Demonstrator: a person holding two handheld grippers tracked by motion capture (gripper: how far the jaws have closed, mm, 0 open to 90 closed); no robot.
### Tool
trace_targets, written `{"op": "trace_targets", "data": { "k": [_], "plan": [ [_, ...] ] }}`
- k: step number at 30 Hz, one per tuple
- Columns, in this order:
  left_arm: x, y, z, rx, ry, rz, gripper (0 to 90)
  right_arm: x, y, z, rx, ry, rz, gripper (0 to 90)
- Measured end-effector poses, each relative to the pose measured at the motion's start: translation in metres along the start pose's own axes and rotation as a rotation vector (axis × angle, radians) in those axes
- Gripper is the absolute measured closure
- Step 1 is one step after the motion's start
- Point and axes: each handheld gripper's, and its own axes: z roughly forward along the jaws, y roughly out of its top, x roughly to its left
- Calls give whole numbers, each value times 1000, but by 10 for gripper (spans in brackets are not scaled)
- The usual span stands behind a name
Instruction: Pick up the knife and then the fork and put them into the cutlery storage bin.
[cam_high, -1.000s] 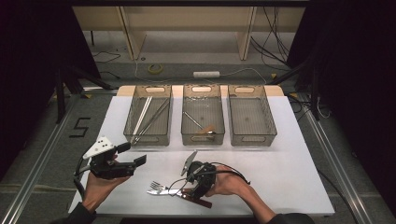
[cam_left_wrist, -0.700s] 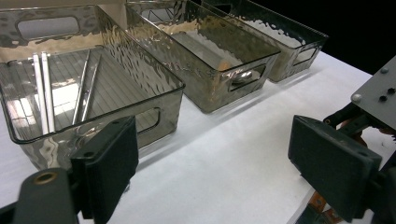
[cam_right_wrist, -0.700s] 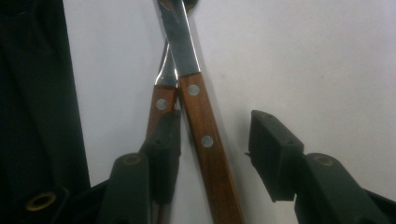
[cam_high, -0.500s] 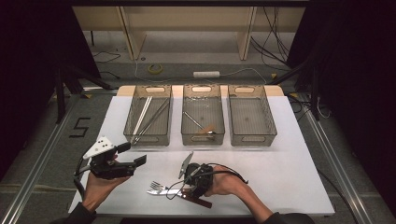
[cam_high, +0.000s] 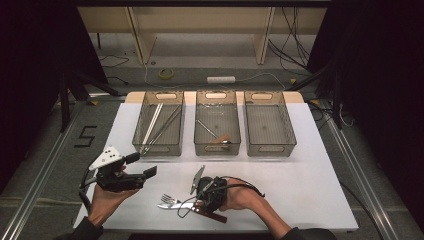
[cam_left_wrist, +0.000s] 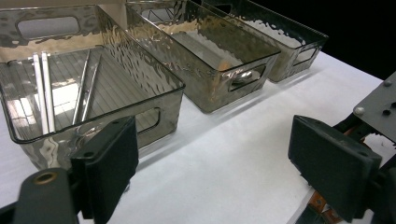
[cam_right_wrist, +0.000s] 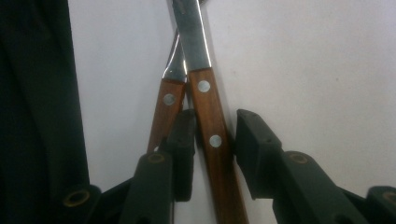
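Note:
A fork and a second wooden-handled utensil lie crossed near the table's front edge. My right gripper is down on them. In the right gripper view two wooden handles cross: the left one lies under the right one. My right gripper straddles the right handle, open, with a narrow gap at the right pad. My left gripper is held above the table's front left, wide open and holding nothing. Between its spread jaws, the left gripper looks at bare white table.
Three smoky clear bins stand in a row at the back. The left bin holds long metal sticks, the middle bin a small utensil, and the right bin looks empty. The white table ends close behind my hands.
My right gripper has crept slightly left and lower onto the wooden handles. The left gripper has stayed where it was.

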Motion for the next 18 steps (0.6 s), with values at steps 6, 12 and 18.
{"op": "trace_targets", "data": {
  "k": [6,12,18],
  "plan": [
    [0,0,0,-1,0,2,157,1,0,-1,7,6,-17,714],
    [0,0,0,0,1,2,158,0,-1,-1,10,4,-42,727],
    [0,0,-1,0,2,2,157,2,0,-1,16,11,-54,750]
  ]
}}
